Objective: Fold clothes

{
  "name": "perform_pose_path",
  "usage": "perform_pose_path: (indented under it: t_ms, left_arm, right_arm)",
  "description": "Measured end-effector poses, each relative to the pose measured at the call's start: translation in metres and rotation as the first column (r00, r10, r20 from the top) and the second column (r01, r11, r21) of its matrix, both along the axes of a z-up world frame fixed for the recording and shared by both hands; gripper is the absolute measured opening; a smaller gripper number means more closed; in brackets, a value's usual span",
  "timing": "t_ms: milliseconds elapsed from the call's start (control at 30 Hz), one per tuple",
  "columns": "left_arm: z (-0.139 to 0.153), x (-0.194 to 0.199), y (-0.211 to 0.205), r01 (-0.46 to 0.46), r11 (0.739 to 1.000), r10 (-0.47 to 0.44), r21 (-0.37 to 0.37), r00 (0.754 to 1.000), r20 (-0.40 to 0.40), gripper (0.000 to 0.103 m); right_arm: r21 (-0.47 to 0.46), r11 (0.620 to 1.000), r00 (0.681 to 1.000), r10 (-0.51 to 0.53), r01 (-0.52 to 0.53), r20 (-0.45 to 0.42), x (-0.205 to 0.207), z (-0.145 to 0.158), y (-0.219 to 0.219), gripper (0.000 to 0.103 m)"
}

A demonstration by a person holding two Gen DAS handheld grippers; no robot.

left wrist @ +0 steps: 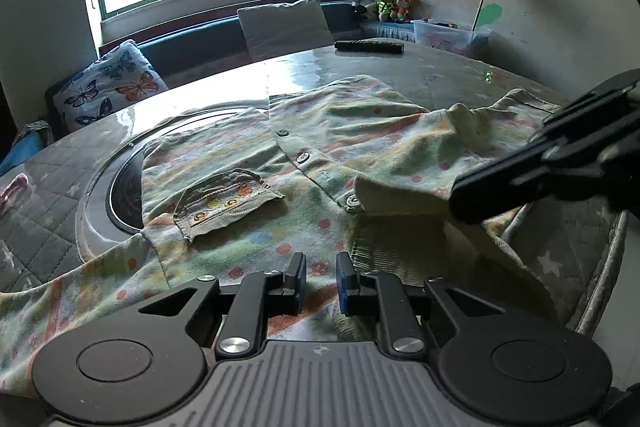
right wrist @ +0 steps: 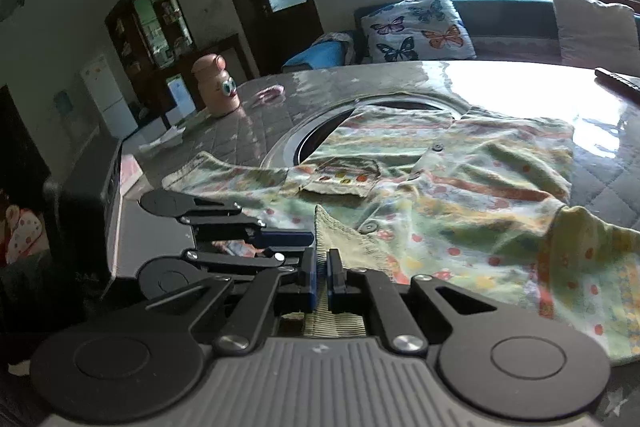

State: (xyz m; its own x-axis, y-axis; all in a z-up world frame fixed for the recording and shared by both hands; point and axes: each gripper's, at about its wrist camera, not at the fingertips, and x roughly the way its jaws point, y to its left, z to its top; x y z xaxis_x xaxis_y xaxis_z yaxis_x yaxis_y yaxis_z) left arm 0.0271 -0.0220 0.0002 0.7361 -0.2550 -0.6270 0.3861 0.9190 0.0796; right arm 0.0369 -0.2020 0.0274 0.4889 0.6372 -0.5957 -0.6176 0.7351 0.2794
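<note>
A pale green child's shirt (left wrist: 304, 155) with coloured dots, stripes, snap buttons and a corduroy pocket (left wrist: 226, 203) lies spread on the round table. My right gripper (right wrist: 322, 279) is shut on the shirt's ribbed collar edge (right wrist: 340, 231), which stands up between its blue pads. From the left wrist it shows as a black arm (left wrist: 520, 179) coming in from the right over the neckline. My left gripper (left wrist: 321, 279) hovers low over the shirt's near part, open, with nothing between its fingers. In the right wrist view it sits just left of the held collar (right wrist: 296, 247).
The table (left wrist: 440, 75) has a quilted grey cover under glossy plastic and a round recessed hob (left wrist: 120, 195) partly under the shirt. A remote control (left wrist: 368, 47) lies at the far edge. A toy jar with eyes (right wrist: 218, 91) and a pink item (right wrist: 268, 93) sit far left.
</note>
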Motion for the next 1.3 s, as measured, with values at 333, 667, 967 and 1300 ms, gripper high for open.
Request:
perform_pose_path:
  t_ms: [333, 667, 967, 1300]
  left_arm:
    - [-0.002, -0.017, -0.006, 0.062, 0.998, -0.062, 0.006, 0.998, 0.008, 0.02]
    - [0.014, -0.022, 0.014, 0.034, 0.999, -0.033, -0.02, 0.998, 0.044, 0.022]
    - [0.041, -0.023, 0.022, 0.039, 0.996, -0.031, -0.077, 0.995, 0.096, 0.021]
    - [0.013, 0.002, -0.006, 0.107, 0.99, -0.107, -0.09, 0.994, 0.005, 0.017]
  right_arm:
    - [-0.065, 0.995, 0.997, 0.07, -0.071, -0.027, -0.003, -0.015, 0.015, 0.005]
    - [-0.015, 1.0, 1.0, 0.025, -0.025, 0.0, 0.019, -0.004, 0.006, 0.009]
    - [-0.159, 0.985, 0.997, 0.075, -0.069, 0.031, 0.021, -0.034, 0.027, 0.01]
    - [-0.127, 0.992, 0.999, 0.019, -0.015, 0.028, 0.039, -0.021, 0.006, 0.011]
